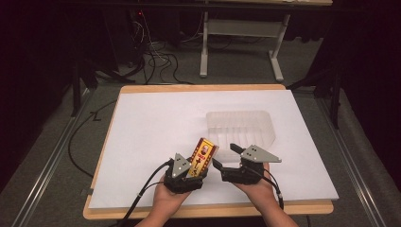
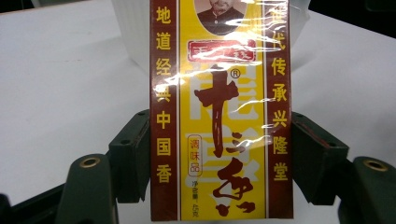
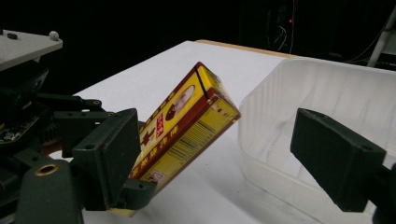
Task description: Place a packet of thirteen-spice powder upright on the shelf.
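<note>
Nearest the person, at the table's front edge, two hands come up from below, each carrying a gripper. The left gripper (image 1: pixel 188 174) grasps a yellow and dark red box (image 1: pixel 202 157) wrapped in shiny film: in the left gripper view its two black pads (image 2: pixel 133 154) press flat against the long side edges of the box (image 2: pixel 222 112), one on each side, low on the carton. The box rises out from between the fingers with its printed front facing the camera, tilted up and leaning forward and toward the other hand, clear of the white sheet (image 1: pixel 156 127) beneath it.

Just beside it, the right gripper (image 1: pixel 228 157) has its jaws released, spread wide with nothing between them. In the right gripper view one finger (image 3: pixel 112 154) stands in front of the box's lower end (image 3: pixel 187 135), which shows a barcode side, and the other finger (image 3: pixel 336 156) stands before the wall of a clear plastic tray (image 3: pixel 299 93); whether the near finger touches the box I cannot tell.

Just beyond the fingertips of both grippers lies that tray (image 1: pixel 241 125), shallow and translucent, resting on the white sheet. The box's upper end points toward its near left corner without touching it.

Past the tray the sheet runs to the far edge of the wooden table (image 1: pixel 203 88).
</note>
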`<action>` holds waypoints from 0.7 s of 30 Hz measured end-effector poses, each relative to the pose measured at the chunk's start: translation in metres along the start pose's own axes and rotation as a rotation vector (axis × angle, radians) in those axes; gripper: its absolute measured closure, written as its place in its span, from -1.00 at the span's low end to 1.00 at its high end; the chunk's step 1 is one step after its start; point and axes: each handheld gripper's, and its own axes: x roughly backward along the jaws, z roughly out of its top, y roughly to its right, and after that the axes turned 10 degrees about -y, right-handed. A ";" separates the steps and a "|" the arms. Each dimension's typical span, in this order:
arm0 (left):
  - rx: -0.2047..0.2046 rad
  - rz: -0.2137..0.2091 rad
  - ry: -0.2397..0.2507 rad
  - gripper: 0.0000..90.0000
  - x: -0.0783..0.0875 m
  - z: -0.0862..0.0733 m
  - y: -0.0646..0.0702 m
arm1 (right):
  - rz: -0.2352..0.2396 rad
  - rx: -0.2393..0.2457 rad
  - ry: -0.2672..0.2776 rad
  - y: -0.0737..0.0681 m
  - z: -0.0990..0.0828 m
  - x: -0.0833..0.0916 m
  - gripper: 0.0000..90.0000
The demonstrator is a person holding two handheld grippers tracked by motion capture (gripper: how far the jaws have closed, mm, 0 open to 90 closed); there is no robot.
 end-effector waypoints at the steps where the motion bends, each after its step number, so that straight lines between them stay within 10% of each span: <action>1: -0.006 -0.001 -0.001 -0.28 -0.001 0.000 0.001 | 0.005 -0.007 -0.003 0.000 0.000 -0.001 -0.62; 21: -0.073 0.012 0.030 -0.28 0.000 0.001 0.021 | 0.057 -0.078 -0.022 0.003 -0.007 -0.008 -0.25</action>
